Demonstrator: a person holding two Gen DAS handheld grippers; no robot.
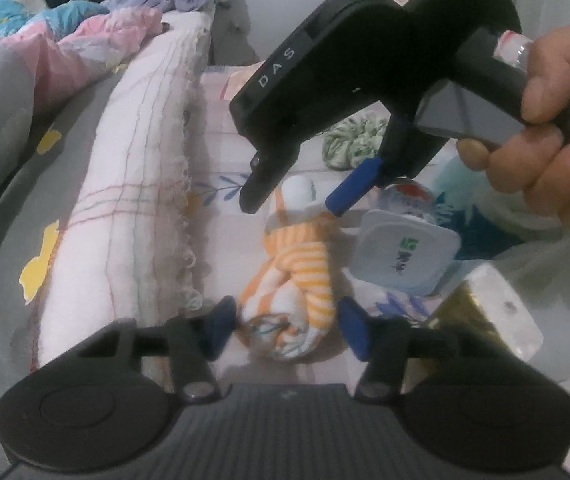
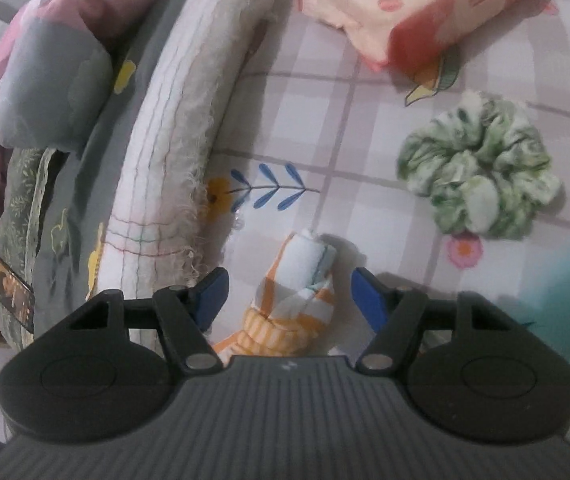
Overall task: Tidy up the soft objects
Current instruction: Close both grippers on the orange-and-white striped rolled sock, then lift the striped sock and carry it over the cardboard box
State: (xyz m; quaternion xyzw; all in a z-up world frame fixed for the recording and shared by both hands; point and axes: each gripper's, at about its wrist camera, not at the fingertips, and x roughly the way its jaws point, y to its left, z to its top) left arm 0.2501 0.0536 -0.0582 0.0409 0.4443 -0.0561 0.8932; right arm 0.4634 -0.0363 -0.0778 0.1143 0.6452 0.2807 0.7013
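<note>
The left hand-held gripper [image 1: 283, 326] points down at the near end of a rolled orange-and-white striped cloth [image 1: 297, 280], its blue pads [image 1: 219, 330] standing either side of the roll with small gaps showing, so it reads as open around the cloth rather than clamped on it. The right hand-held gripper [image 2: 289, 296], held in a person's hand [image 1: 553, 140], straddles the far end of the same roll, its jaws also apart and not pressing. No earlier view is on hand to compare. The striped cloth lies on the checked, flower-printed bedsheet [image 2: 325, 128], and everything else sits around it: a long rolled white towel [image 2: 173, 168] with a frayed edge runs just beside it on one flank; a green-and-white scrunchie [image 2: 481, 172] lies well apart on the other; a pink pack of wipes [image 2: 417, 4] lies beyond the scrunchie, and a small foil-lidded plastic cup [image 1: 405, 252] sits just beside the roll in the left wrist view. The cloth looks light, limp and compressible; it would likely sag or unroll if lifted by one end, so pinching each end across the thick, bundled part seems the soundest hold.
</note>
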